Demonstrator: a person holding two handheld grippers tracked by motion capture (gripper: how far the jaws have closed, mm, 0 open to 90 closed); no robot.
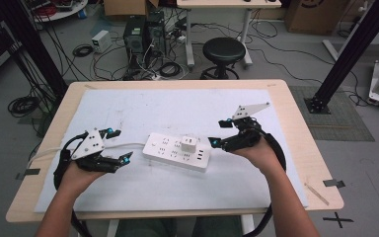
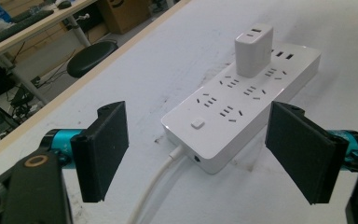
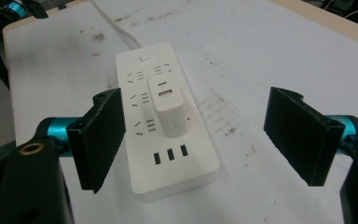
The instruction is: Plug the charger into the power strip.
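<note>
White power strip [image 1: 177,151] mid-tabletop, charger [image 1: 188,144] plugged in. Left gripper [image 1: 121,145] and right gripper [image 1: 219,133] flanking, jaws spread, empty. Risk: strip lifting or sliding when pulling charger unbraced.

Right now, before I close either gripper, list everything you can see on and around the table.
power strip: 1, white, middle of the mat
charger: 1, white, plugged upright into the strip
strip cable: 1, white, leaves the strip's switch end
mat: 1, white, covers the table top
table: 1, light wood
stool: 1, black, on the floor beyond the table
left gripper: 1, black, jaws open, off the strip's cable end
right gripper: 1, black, jaws open, off the strip's other end
</note>
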